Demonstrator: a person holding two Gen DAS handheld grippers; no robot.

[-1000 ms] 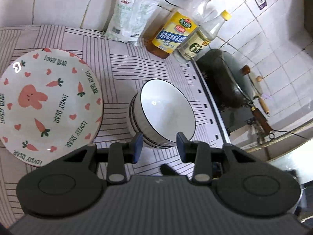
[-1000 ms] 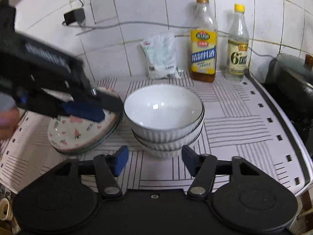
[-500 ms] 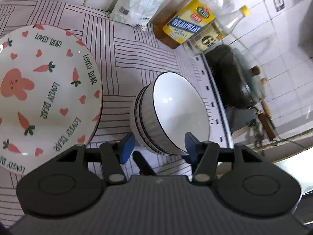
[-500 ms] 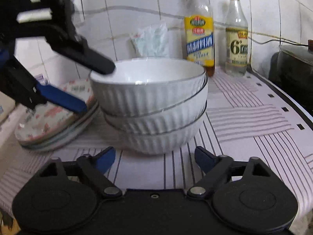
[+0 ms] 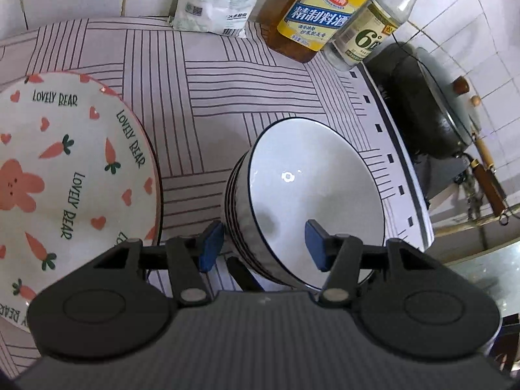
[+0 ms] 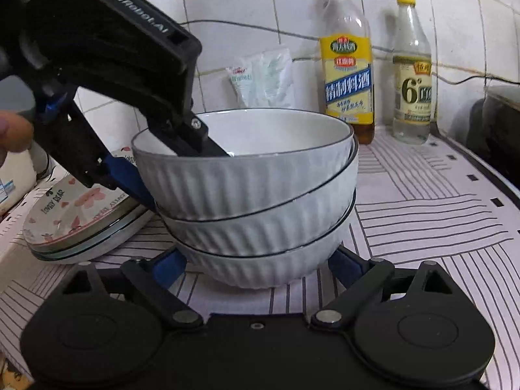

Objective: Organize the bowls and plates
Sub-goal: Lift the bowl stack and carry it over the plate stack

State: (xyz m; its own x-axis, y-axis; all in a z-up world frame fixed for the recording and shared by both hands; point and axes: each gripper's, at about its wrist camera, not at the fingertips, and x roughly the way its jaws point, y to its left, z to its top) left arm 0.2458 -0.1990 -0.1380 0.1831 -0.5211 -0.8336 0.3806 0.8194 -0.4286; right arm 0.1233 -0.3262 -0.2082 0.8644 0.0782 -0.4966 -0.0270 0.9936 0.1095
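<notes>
While three ribbed white bowls (image 6: pixel 256 201) are sitting nested on the striped mat (image 6: pixel 422 214) beside the carrot-print plates (image 6: pixel 81 224), the left gripper (image 5: pixel 263 243) is straddling the top bowl's rim, jaws spread and not yet clamping. The right gripper (image 6: pixel 256 266) is bracketing the bottom bowl, likewise released (contact is hard to judge). Stacking is looking mostly done; moving the stack is probably remaining.
</notes>
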